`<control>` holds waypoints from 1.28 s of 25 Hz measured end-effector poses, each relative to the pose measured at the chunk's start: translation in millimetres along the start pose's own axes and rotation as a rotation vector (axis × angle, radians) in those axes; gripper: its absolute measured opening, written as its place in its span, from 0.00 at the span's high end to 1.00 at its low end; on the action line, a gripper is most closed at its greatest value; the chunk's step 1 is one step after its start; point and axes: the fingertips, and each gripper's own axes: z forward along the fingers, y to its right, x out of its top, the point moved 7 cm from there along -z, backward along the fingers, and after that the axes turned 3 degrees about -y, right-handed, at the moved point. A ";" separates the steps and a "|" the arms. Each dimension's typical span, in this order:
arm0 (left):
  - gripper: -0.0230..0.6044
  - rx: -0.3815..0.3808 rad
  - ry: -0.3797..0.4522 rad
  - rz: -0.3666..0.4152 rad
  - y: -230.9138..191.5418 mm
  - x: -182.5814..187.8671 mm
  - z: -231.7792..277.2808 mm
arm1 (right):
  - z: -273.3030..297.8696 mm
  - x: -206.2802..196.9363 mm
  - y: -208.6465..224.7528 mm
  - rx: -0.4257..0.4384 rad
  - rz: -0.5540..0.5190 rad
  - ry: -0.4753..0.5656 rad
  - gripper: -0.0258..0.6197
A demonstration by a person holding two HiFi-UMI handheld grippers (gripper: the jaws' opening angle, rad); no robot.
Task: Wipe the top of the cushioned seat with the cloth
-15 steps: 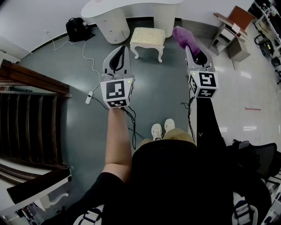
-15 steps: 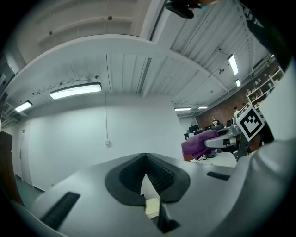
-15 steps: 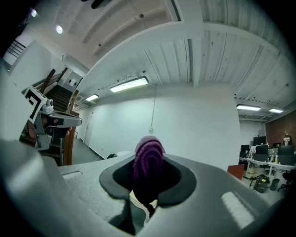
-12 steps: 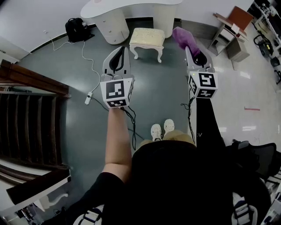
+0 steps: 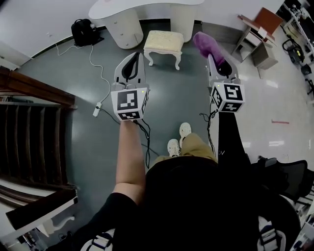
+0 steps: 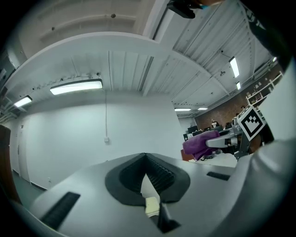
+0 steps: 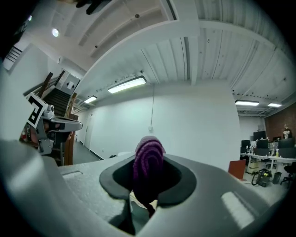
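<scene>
Purple cloth (image 5: 206,43) is clamped in right gripper (image 5: 212,58) jaws; left gripper (image 5: 139,53) jaws are pressed together, empty. Ahead, cushioned seat (image 5: 164,40) stands on floor, well apart. Cloth is best laid flat before strokes.

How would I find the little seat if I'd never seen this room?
Look to the far wall, where a big white curvy table stands. Right in front of it, on the grey floor, sits the cushioned seat. It is the only cream, padded thing with short curly white legs; the bag to its left is black.
</scene>
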 end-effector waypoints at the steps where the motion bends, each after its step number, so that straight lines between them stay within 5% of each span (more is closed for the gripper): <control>1: 0.95 -0.001 -0.003 -0.002 -0.7 -1.8 3.5 | 3.8 -1.4 0.9 0.003 0.003 -0.002 0.83; 32: 0.95 -0.005 -0.047 0.012 -115.4 -34.8 298.8 | 341.2 -20.4 83.1 0.123 0.115 0.015 0.83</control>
